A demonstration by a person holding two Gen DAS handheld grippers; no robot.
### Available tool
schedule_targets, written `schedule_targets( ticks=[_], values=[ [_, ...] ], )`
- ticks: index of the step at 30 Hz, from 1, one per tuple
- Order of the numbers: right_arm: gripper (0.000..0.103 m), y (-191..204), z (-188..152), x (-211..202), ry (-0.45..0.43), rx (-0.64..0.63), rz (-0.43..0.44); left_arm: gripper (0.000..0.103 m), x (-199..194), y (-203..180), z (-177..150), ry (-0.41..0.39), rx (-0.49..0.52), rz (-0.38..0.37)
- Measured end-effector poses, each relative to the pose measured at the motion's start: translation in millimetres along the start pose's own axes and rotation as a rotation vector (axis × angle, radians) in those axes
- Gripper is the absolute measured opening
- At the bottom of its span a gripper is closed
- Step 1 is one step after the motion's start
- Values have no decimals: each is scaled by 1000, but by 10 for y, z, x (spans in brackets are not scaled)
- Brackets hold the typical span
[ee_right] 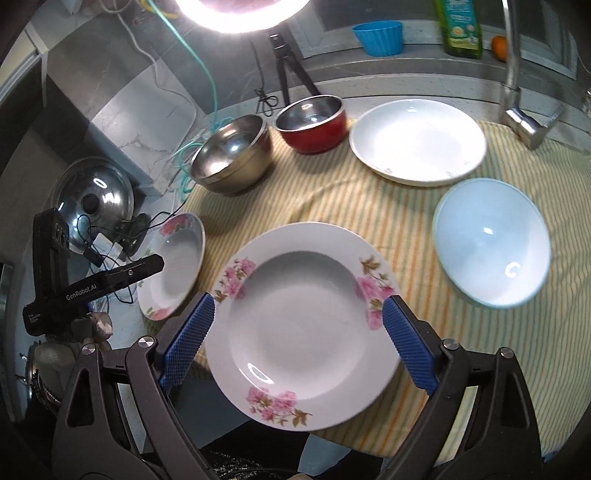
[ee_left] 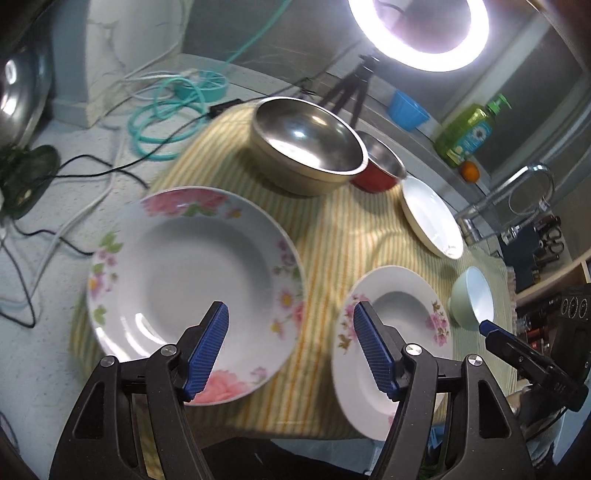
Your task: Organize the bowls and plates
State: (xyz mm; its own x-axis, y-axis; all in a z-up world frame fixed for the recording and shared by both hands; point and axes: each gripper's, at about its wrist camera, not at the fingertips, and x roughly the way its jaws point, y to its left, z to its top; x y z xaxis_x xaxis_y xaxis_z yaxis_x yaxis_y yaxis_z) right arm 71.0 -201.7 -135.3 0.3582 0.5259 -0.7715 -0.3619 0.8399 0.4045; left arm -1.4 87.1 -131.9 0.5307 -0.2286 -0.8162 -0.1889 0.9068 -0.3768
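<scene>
The left gripper [ee_left: 291, 347] hangs over the near edge of a striped cloth [ee_left: 332, 229], and its two blue pads stand apart with nothing between them. Just past its left pad sits a big flowery plate [ee_left: 195, 273], flat on the cloth. Just past its right pad sits a smaller flowery plate [ee_left: 397, 321], also flat. The right gripper [ee_right: 298, 339] hangs right over that smaller flowery plate [ee_right: 306, 325]. Its blue pads are wide apart, one on each side of the plate, and they hold nothing; I cannot tell if they touch the rim. Off to the right of the right gripper there is a pale blue bowl [ee_right: 491, 243]. Farther away from it lies a plain white plate [ee_right: 417, 142]. Farther still, on the left side, a shiny steel bowl [ee_right: 231, 153] and a red bowl [ee_right: 314, 123] stand just beside each other. Behind the cloth, a blue cup [ee_right: 378, 37], a green soap bottle [ee_right: 460, 29] and a small orange [ee_right: 499, 47] sit on a ledge. A bright ring light [ee_left: 419, 33] shines from the back.
</scene>
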Motion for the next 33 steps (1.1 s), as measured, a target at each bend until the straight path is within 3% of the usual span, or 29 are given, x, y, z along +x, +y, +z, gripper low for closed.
schedule_targets(
  ticks=[14,21,28,33],
  values=[
    [94,633,278,605,102,-109,112,70,-285,861,-80,-59,-195,89],
    [93,810,376,975,162,-99,154,70,-263,1182,-52,-50,-257,90],
    [82,882,452,1297,218,-63,178,65,-142,1333,20,-18,-283,52],
    [64,906,485,1502,265,-38,187,55,-87,1378,68,0,-272,32]
  ],
)
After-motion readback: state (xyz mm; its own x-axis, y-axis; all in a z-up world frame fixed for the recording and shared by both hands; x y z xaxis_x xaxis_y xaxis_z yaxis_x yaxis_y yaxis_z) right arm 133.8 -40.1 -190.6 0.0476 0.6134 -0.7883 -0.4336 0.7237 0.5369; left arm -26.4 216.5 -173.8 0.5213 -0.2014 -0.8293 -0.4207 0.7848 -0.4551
